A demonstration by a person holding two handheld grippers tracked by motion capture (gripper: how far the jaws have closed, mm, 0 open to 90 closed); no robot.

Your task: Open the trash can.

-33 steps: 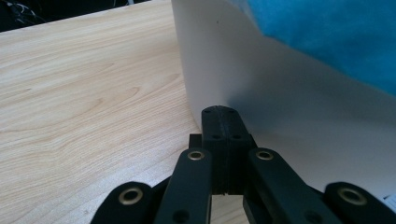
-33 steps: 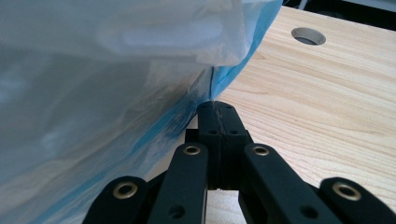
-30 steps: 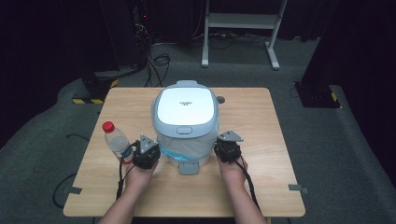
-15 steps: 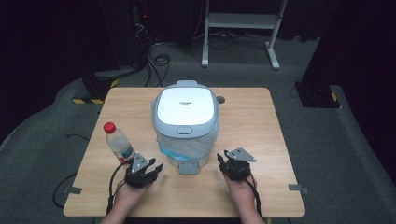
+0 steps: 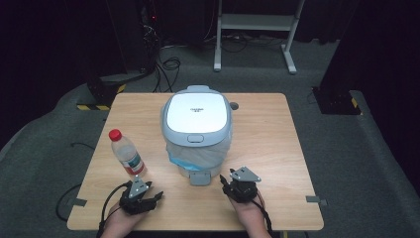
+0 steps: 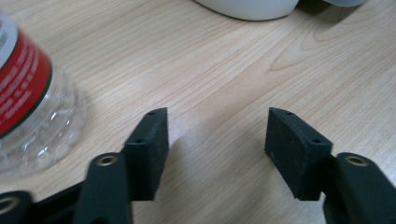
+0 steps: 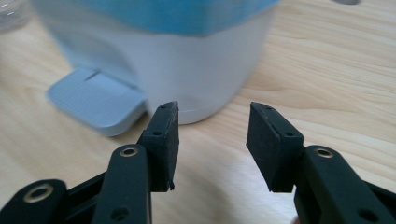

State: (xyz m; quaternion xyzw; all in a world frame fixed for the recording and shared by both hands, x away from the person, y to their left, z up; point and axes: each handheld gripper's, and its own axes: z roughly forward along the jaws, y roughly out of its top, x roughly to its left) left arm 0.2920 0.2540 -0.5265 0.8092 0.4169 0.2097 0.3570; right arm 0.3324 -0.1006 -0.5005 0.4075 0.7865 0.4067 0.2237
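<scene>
Both the left gripper (image 5: 157,196) and the right gripper (image 5: 225,179) have just been opening, empty, near the bin (image 5: 197,130) and the bottle (image 5: 127,153).

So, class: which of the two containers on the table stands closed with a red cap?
The clear plastic bottle, left of the bin: slim, see-through, red-labelled. The white pedal bin is broad, with a flat grey-rimmed lid and blue liner.

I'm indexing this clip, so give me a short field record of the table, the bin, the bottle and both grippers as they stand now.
surface: light wooden table
bin: white pedal bin with grey lid, lid shut, blue liner showing, grey pedal facing the person
bottle: clear plastic bottle with red cap, upright, left of the bin
left gripper: jaws apart, have just been opening, nothing between them
right gripper: jaws apart, have just been opening, nothing between them, near the pedal
</scene>
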